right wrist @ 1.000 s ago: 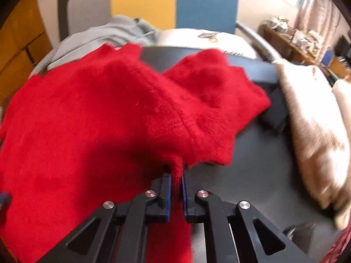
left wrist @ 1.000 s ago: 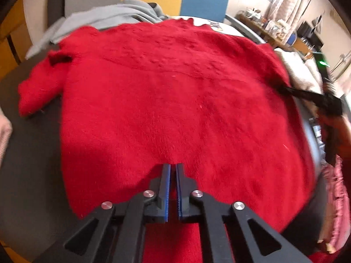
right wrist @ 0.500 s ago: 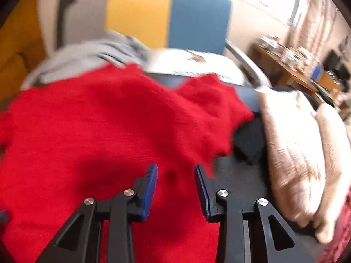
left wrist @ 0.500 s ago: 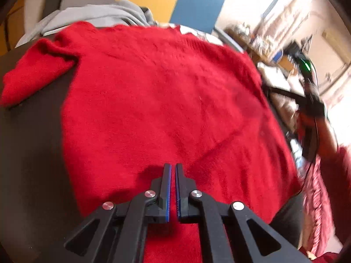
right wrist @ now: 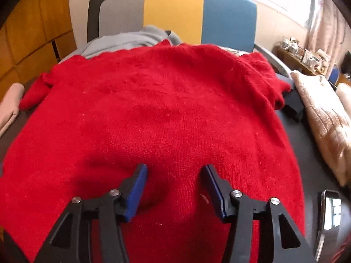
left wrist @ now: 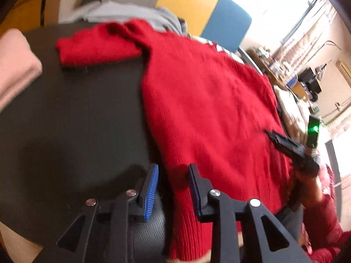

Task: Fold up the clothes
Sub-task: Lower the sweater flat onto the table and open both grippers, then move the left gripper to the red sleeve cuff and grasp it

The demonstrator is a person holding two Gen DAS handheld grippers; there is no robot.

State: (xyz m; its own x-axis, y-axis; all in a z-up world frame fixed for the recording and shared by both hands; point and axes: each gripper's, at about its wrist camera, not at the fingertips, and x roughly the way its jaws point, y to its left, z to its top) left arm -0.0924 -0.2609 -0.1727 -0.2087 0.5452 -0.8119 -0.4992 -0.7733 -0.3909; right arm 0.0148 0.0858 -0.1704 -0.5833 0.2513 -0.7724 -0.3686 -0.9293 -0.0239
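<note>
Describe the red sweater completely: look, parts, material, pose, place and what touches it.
The red sweater looks like a fuzzy knit with a ribbed hem. It lies spread flat on the dark table, body smoothed out, neckline towards the chair. One sleeve sticks out sideways on the table; the other lies bunched at the opposite shoulder. The left gripper straddles its hem corner, fingers opening, not pinching it. The right gripper hovers open over the body.

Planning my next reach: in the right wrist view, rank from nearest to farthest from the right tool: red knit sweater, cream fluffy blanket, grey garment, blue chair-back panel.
1. Red knit sweater, directly under the right tool.
2. Cream fluffy blanket, right side.
3. Grey garment, beyond the collar.
4. Blue chair-back panel, at the back.
</note>
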